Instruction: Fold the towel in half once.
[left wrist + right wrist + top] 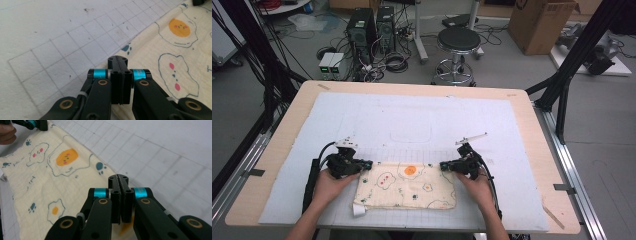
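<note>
A cream cloth printed with fried eggs and paw marks lies flat on the white gridded mat, near the table's front edge. My left gripper is at its far left corner and my right gripper at its far right corner. The cloth's far edge runs straight between them. In the left gripper view the jaws are pressed together on the cloth's edge. The right gripper view shows the same: jaws shut at the border of the cloth.
The mat covers most of the wooden table. A small white tag sticks out at the cloth's near left corner. Beyond the table stand a black stool, computer towers with cables, and a cardboard box.
</note>
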`<state>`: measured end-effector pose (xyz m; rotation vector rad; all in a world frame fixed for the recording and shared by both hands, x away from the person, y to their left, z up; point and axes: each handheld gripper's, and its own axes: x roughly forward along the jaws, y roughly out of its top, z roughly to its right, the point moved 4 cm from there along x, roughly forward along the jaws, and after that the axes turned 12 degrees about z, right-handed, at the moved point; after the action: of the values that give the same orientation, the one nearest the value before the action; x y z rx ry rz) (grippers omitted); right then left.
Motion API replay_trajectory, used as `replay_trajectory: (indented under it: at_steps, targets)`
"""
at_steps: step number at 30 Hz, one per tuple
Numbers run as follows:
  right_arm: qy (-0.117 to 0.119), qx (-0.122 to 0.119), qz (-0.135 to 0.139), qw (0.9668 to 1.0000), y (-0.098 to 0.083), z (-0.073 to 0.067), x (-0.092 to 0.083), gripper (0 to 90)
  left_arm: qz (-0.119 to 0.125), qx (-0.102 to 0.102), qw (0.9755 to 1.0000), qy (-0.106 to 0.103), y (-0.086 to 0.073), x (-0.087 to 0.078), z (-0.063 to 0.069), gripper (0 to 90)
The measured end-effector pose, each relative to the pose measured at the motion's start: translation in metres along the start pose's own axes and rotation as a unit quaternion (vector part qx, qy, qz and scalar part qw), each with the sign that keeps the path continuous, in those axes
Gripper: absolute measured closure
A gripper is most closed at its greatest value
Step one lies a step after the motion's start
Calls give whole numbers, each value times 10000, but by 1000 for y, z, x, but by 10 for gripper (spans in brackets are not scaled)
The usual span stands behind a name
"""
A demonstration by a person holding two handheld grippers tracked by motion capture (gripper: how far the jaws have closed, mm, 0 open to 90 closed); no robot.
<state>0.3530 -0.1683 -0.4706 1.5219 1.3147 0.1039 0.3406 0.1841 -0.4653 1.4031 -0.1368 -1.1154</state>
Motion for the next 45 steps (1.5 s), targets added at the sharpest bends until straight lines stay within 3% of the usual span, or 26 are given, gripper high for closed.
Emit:
replay_trajectory:
  at_steps: [3, 4, 6, 9, 12, 16, 32, 45]
  targets:
    - [-42, 13, 16, 10000, -2, 3, -5, 894, 52, 19, 10000, 32, 1, -1, -1, 895]
    - [-12, 38, 17, 10000, -2, 2, -5, 890, 186, -43, 9998, 15, 3, -1, 1, 894]
    - [14, -23, 60, 10000, 0, -1, -5, 888, 415, -113, 9991, -39, 7, -2, 3, 894]
    - [155, -137, 235, 9995, 5, -12, -6, 887, 480, -141, 9987, -31, 8, -2, 3, 894]
    - [158, -224, 208, 9994, 6, -15, -1, 887, 350, -112, 9993, 63, 5, 0, -1, 894]
    - [45, -197, 18, 9998, 1, -9, 5, 887, 151, -34, 9998, 119, 2, 1, -4, 894]
    - [-46, -116, 82, 9999, -7, 5, -13, 888, 161, 15, 9998, 120, 0, -3, -8, 894]
    - [-136, -111, 207, 9996, -13, 5, -25, 875, 202, 79, 9997, 108, -2, -4, -7, 894]
